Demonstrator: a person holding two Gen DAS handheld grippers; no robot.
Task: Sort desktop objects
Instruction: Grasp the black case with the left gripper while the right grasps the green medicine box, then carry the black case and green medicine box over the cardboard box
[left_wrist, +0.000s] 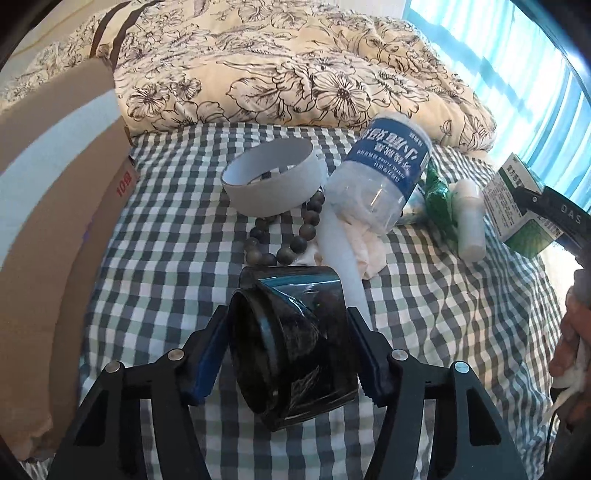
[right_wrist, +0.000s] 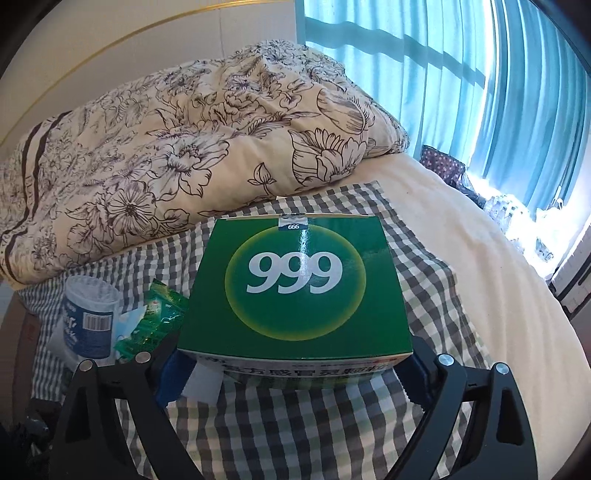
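Left wrist view: the left gripper (left_wrist: 288, 354) had closed on a dark glossy roll (left_wrist: 295, 347), 1 blue pad on each side, the roll's axis running roughly fore-aft and tilted left, its open end toward the camera. It sat at or just above the checked cloth (left_wrist: 166, 258); contact couldn't be told. Ahead lay a white ring (left_wrist: 273, 181), a bead string (left_wrist: 288, 236), a white tube (left_wrist: 340, 258) and an empty bottle (left_wrist: 380, 173), its base leaning away. A cardboard box (left_wrist: 55, 221) stood close on the left, nearer this hand than the other, so prob. the likelier drop spot. At far right the right gripper (left_wrist: 532, 206) held a green carton (left_wrist: 517, 206) by its end.

Right wrist view: the right gripper (right_wrist: 291, 373) was spread wide, approx. the carton's full width, pads clamped on both near corners of the "999" carton (right_wrist: 295, 288). The carton pointed straight ahead, long axis along the fingers, above the cloth (right_wrist: 295, 424). The bottle (right_wrist: 88, 317) and a green packet (right_wrist: 155, 317) lay just left of it.
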